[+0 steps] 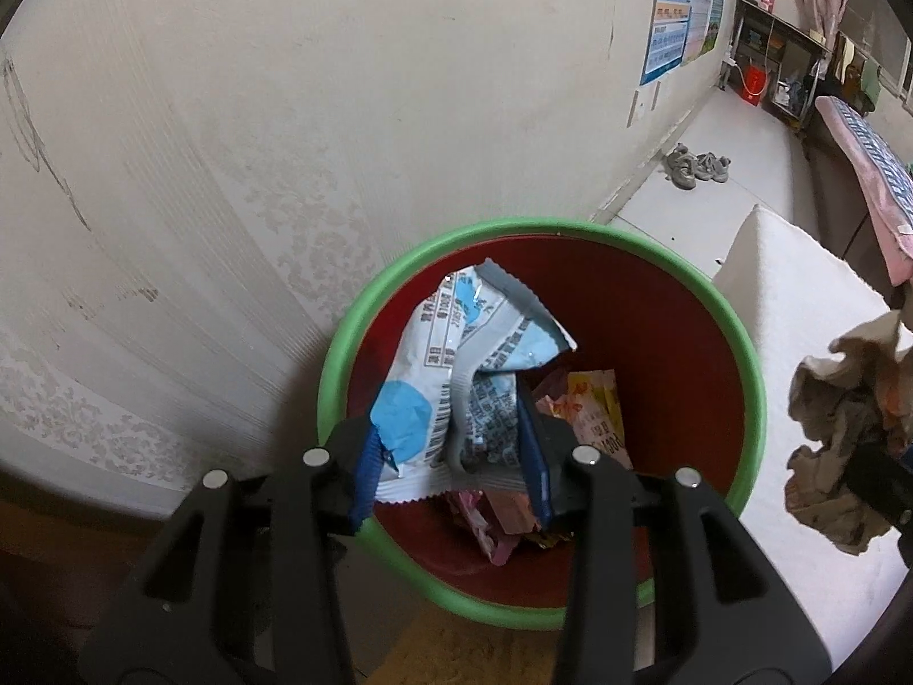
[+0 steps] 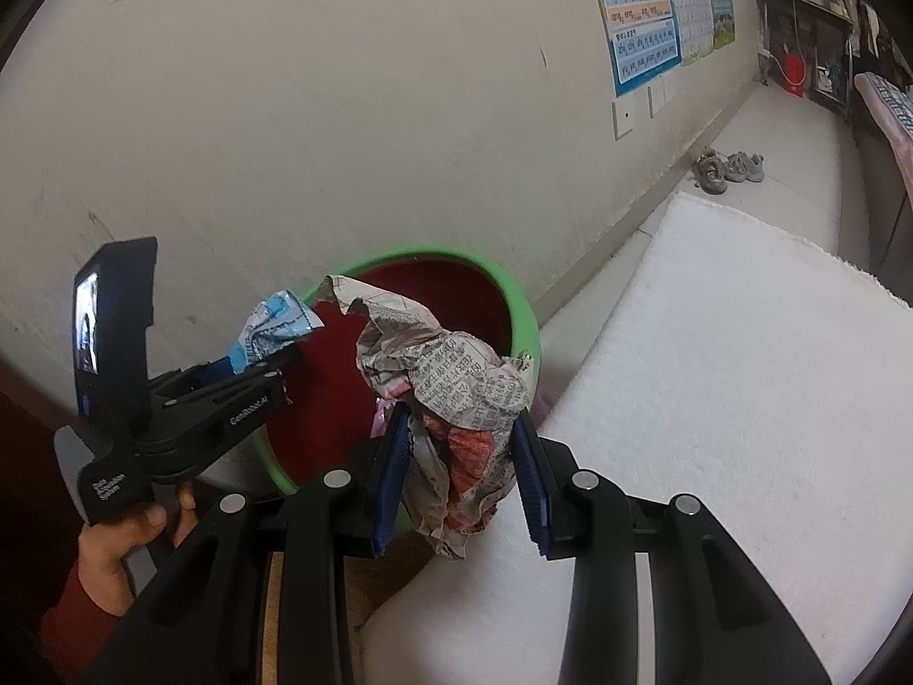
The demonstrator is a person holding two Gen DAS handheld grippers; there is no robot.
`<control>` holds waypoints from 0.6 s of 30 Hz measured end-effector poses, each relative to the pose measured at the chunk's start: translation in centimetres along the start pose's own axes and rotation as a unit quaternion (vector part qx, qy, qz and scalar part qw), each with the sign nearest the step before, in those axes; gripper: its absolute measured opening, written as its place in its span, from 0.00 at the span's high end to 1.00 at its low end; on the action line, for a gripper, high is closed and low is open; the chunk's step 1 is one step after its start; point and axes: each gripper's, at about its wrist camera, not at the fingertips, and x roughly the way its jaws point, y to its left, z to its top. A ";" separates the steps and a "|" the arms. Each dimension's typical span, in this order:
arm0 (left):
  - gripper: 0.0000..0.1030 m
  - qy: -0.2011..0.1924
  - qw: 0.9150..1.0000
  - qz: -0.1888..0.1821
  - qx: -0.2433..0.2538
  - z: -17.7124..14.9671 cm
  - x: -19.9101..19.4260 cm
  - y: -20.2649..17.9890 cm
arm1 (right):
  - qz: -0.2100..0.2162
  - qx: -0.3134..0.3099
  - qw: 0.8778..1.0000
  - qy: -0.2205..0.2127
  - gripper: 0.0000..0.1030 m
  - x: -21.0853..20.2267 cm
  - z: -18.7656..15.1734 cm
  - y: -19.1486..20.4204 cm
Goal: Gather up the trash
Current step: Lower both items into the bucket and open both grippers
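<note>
Left hand-held gripper (image 1: 451, 456) is gripping a blue-white snack wrapper (image 1: 456, 365) over the green-rimmed bin (image 1: 736, 331); right hand-held gripper (image 2: 465, 462) is gripping crumpled newspaper (image 2: 456, 382) just beside the bin.

the left wrist view looks steeply down, close above the green-rimmed bin (image 1: 736, 337) by the wall. the right wrist view sits lower and farther back, facing the same bin (image 2: 528, 308) obliquely from beside it. both share the bin, the wall, posters (image 1: 679, 11) and shoes (image 2: 727, 168).
</note>
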 end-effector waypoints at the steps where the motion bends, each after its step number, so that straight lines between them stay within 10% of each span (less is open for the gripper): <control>1: 0.62 -0.001 1.000 0.001 0.001 0.1 0.1 0.0 | 0.001 0.000 1.000 -0.001 0.66 -0.1 -0.1 0.1; 8: 0.58 0.001 1.000 0.000 0.002 0.1 0.4 -0.1 | 0.003 -0.004 1.000 0.000 0.66 -0.7 -0.4 0.2; 13: 0.27 -0.005 1.000 0.006 0.007 0.1 0.3 0.0 | 0.006 -0.006 1.000 0.000 0.66 -0.3 0.3 0.4; 18: 0.24 -0.007 1.000 0.006 -0.006 -0.4 -0.2 0.6 | 0.008 -0.009 1.000 0.005 0.65 0.5 0.4 0.8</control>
